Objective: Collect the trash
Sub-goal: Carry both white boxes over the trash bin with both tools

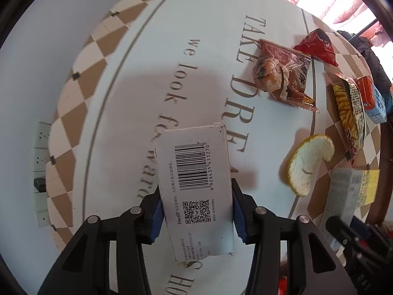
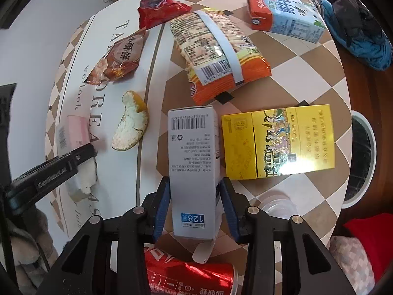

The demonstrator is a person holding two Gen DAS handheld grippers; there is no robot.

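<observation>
In the left wrist view my left gripper (image 1: 195,194) is shut on a white carton (image 1: 194,172) with a barcode and a QR code, held just above the round table (image 1: 137,78). In the right wrist view my right gripper (image 2: 195,186) is shut on a pale blue-grey carton (image 2: 192,152) marked 128. Loose trash lies on the table: an orange peel (image 2: 131,123), a brown snack wrapper (image 2: 120,56), a red wrapper (image 2: 159,9), an orange snack bag (image 2: 216,51), a milk carton (image 2: 285,17) and a yellow box (image 2: 280,142).
A red cola can (image 2: 191,277) lies under my right gripper, and a clear plastic container (image 2: 277,204) stands beside it. A white-rimmed bin (image 2: 368,169) stands past the table's right edge. The other gripper (image 2: 49,169) shows at the left. Dark clothing (image 2: 356,19) lies far right.
</observation>
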